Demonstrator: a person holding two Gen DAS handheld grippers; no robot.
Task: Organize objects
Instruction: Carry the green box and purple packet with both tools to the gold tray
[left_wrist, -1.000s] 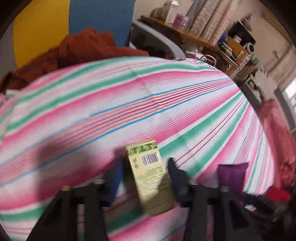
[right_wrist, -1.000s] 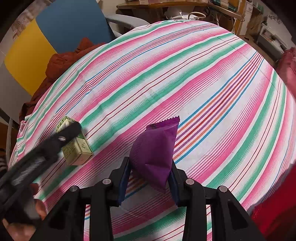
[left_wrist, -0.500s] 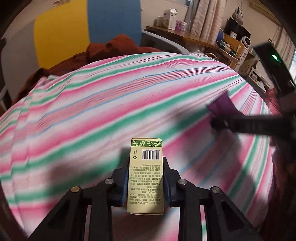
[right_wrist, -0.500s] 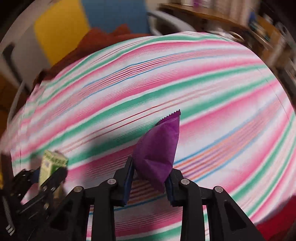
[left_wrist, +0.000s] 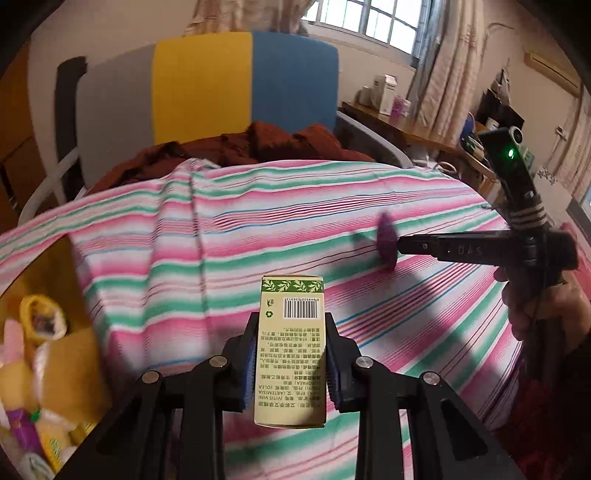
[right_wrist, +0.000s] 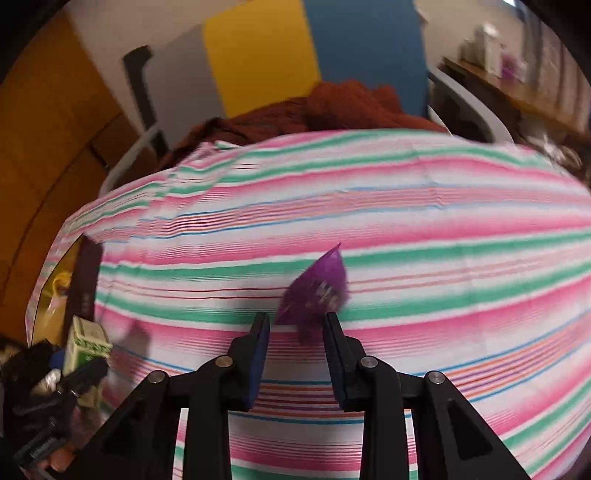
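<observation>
My left gripper (left_wrist: 291, 354) is clenched on the pale green carton (left_wrist: 291, 347), both blue pads (left_wrist: 248, 363) flat against its long sides; the carton stands upright between them, barcode face toward my camera, leafy band at the top, clear of the striped cloth (left_wrist: 221, 266). My right gripper (right_wrist: 298, 345) has its fingers spread a little wider than the purple sachet (right_wrist: 317, 291); the sachet sits blurred at the fingertips, and I cannot tell whether the pads still pinch it or have let it go. From the left camera the right gripper (left_wrist: 400, 245) reaches in level from the right edge of the cloth, the person's hand (left_wrist: 543, 306) wrapped on its handle, the purple sachet (left_wrist: 386, 240) at its tip above the cloth. From the right camera the left gripper (right_wrist: 83, 360) shows low at the left edge with the carton (right_wrist: 86, 341) in it.

Against half a second ago, both cameras have tipped up; the yellow and blue chair back (left_wrist: 243, 85) and the rust-red garment (left_wrist: 258, 147) now fill the top, and the cloth's left edge with its hanging folds has come into view; beside that edge an orange bin (left_wrist: 70, 280) of mixed items (left_wrist: 40, 321) has appeared. The carton sits as before between my left pads; the right fingers stand wider apart than they did.
</observation>
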